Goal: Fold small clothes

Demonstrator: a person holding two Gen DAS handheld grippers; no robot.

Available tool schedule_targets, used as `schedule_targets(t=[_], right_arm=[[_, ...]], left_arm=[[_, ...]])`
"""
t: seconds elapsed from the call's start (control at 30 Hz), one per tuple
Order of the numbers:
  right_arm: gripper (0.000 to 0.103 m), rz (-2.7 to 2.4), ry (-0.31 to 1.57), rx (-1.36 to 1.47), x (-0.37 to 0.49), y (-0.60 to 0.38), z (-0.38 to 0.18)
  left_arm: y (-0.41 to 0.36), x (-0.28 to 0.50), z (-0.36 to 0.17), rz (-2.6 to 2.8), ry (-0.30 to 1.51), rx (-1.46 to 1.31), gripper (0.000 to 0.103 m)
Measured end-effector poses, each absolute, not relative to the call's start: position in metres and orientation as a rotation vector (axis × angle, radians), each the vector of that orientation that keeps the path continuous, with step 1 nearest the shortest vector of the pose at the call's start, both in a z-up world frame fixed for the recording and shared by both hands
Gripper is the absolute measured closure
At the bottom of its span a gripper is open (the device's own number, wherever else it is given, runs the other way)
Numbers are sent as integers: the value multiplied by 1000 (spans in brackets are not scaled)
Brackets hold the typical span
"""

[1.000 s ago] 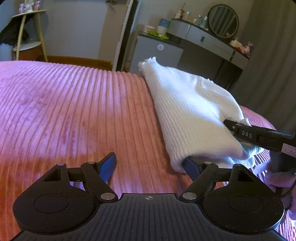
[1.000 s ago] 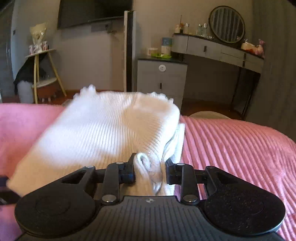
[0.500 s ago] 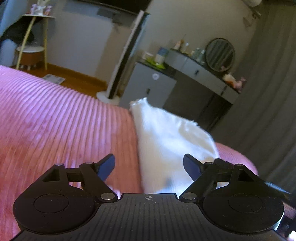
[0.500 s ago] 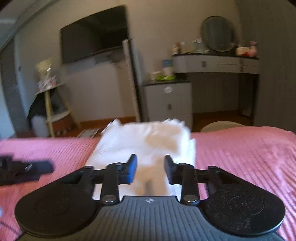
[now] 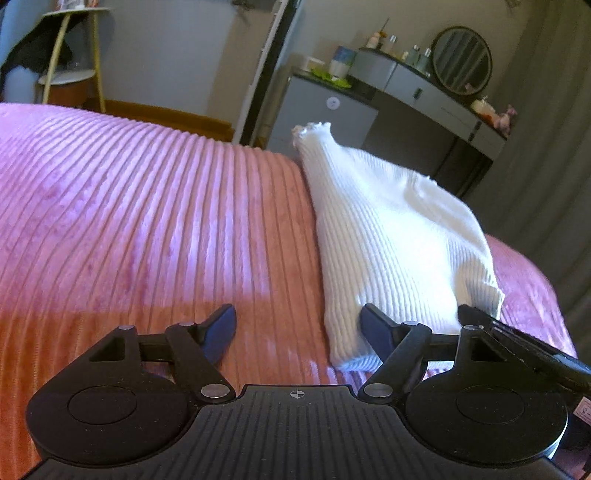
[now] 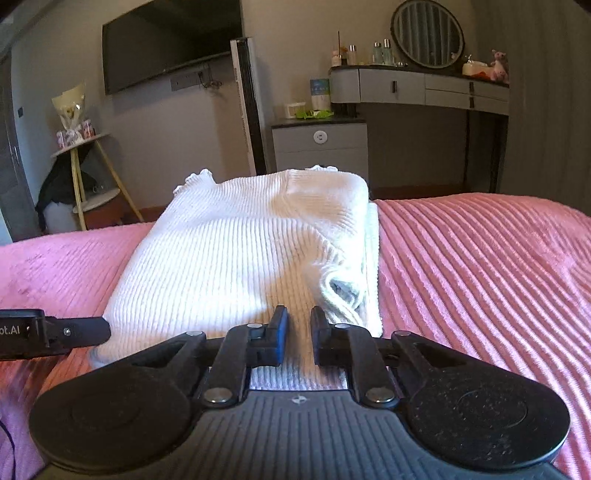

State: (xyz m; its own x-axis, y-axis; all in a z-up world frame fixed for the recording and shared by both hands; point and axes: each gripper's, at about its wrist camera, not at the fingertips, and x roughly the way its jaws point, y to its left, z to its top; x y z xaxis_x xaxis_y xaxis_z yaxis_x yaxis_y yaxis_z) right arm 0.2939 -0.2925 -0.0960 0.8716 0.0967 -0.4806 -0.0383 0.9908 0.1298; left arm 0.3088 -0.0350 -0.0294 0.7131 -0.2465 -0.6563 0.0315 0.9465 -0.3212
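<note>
A white ribbed knit garment (image 5: 391,236) lies folded on the pink corduroy bedspread (image 5: 147,221). It also shows in the right wrist view (image 6: 240,254), with a rolled cuff (image 6: 341,291) at its near right corner. My left gripper (image 5: 297,328) is open and empty, with its right finger at the garment's near left corner. My right gripper (image 6: 298,328) is open by a narrow gap, empty, just above the garment's near edge. The right gripper's body shows in the left wrist view (image 5: 524,347), and the left gripper's finger shows in the right wrist view (image 6: 55,332).
Beyond the bed's far edge stand a grey cabinet (image 6: 321,147), a dressing table with a round mirror (image 6: 428,33), a wall TV (image 6: 170,44), a tall white tower (image 6: 245,107) and a small round side table (image 6: 85,170). A grey curtain (image 5: 546,129) hangs at the right.
Both grippers lifted off the garment and came back down near its near edge. The right gripper, which had the cuff between its fingers a second ago, now holds nothing.
</note>
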Motion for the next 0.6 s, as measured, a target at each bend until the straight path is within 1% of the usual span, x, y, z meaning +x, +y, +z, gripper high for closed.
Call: schedule_targets(t=[0.13, 0.23, 0.37, 0.4, 0.47, 0.6], right_arm=[[93, 95, 522, 159, 295, -301, -95], [92, 89, 551, 158, 285, -300, -80], [71, 52, 519, 249, 255, -310, -68], [58, 31, 503, 280, 248, -312, -68], [42, -12, 483, 319, 238, -316, -72], [42, 28, 475, 352, 245, -323, -77]], left_arm=[[-44, 304, -31, -146, 746, -246, 22], [-37, 301, -23, -146, 743, -280, 23], [-29, 299, -16, -122, 728, -310, 23], [-29, 298, -14, -116, 721, -309, 23], [-27, 297, -11, -121, 714, -318, 23], [-27, 299, -6, -134, 699, -346, 20]])
